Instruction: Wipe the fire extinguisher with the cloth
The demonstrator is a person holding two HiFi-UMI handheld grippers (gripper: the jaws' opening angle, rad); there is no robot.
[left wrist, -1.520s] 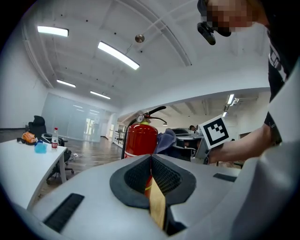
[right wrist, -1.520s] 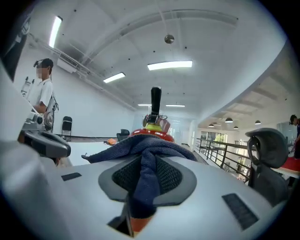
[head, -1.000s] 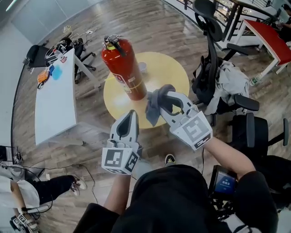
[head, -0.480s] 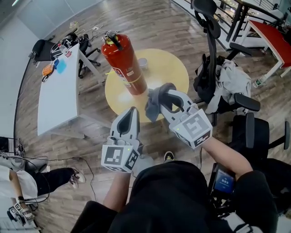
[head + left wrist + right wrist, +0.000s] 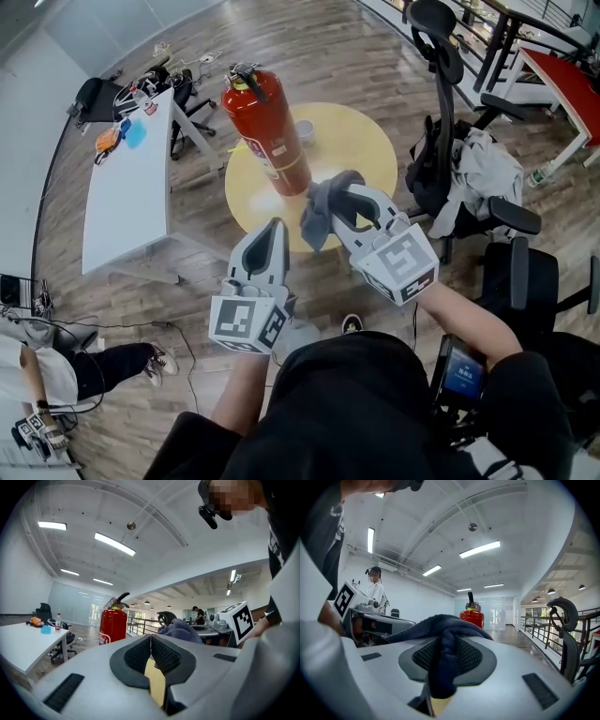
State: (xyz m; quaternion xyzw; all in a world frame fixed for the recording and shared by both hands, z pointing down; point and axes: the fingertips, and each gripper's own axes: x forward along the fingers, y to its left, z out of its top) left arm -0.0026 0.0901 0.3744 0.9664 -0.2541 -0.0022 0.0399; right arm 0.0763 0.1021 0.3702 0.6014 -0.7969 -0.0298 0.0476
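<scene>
Cloth clamped in right hand-held gripper; left hand-held gripper closed, empty. Fire extinguisher ahead: best press cloth flat, stroke downward.

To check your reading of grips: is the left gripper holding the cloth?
No, the left gripper is shut on nothing; the cloth sits in the right gripper.
</scene>
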